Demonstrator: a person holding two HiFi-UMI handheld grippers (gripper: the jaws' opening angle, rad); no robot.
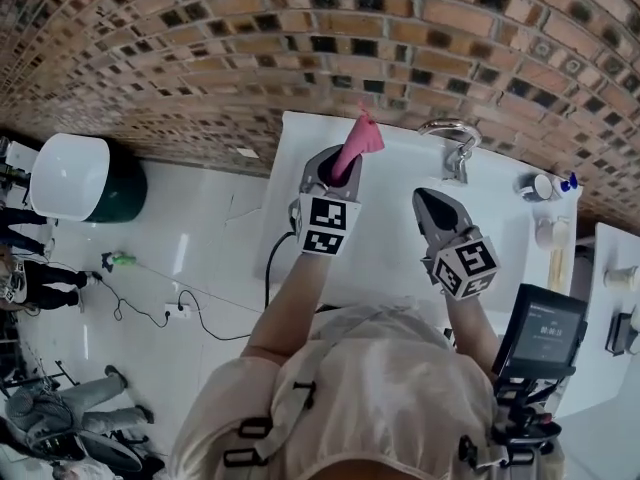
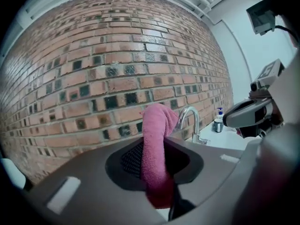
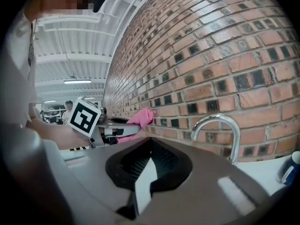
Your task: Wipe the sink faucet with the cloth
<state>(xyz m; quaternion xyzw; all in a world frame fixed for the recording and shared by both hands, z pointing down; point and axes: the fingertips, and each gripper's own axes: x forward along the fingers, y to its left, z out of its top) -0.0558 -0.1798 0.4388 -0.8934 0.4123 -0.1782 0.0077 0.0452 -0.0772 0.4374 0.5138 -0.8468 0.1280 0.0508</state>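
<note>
Head view: one brick wall [image 1: 200, 48], with one white counter [image 1: 400, 263] under it. You hold two grippers above the counter. Your left gripper [image 1: 338, 160] is clamped on the one pink cloth [image 1: 358, 143], held left of the single chrome faucet [image 1: 455, 143] and apart from it. Your right gripper [image 1: 428, 198] has its jaws drawn together, empty. One soap bottle [image 1: 567, 182] stands far right.
</note>
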